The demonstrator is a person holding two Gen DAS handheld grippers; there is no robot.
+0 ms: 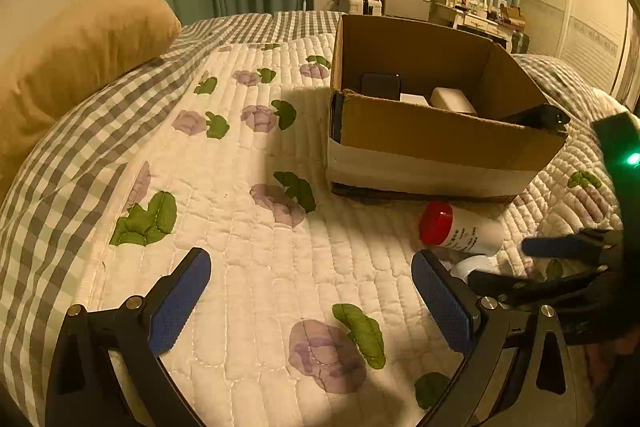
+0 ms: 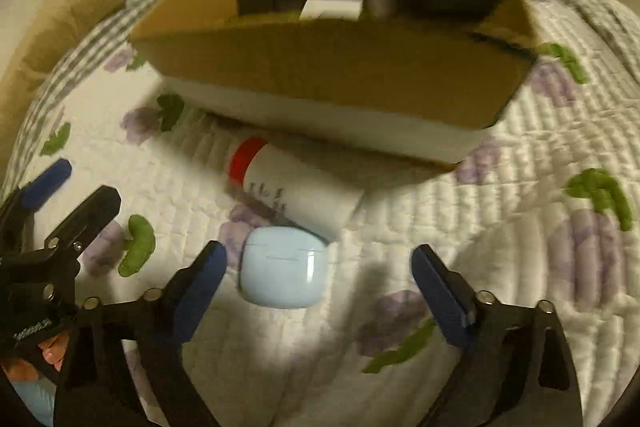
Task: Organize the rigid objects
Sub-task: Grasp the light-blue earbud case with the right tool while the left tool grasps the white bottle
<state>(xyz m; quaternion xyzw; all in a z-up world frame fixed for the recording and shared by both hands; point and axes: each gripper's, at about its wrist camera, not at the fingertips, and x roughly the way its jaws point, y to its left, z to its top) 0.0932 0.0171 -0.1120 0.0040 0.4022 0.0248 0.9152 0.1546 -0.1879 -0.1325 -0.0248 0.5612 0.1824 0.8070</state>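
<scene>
A pale blue rounded case (image 2: 280, 273) lies on the flowered quilt (image 2: 520, 227), between the fingers of my right gripper (image 2: 320, 253). That gripper is open, and neither blue pad touches the case. Just beyond the case a white bottle (image 2: 296, 193) with a red cap lies on its side against the cardboard box (image 2: 332, 67). My left gripper (image 1: 310, 259) is open over bare quilt, left of the bottle (image 1: 464, 231). The box (image 1: 440, 143) holds a dark flat item, white blocks and a black object.
A tan pillow (image 1: 80, 55) lies at the far left on a grey checked blanket (image 1: 60, 187). Green curtains, a wall screen and a cluttered dresser (image 1: 472, 11) stand beyond the bed. Open quilt stretches left of the box.
</scene>
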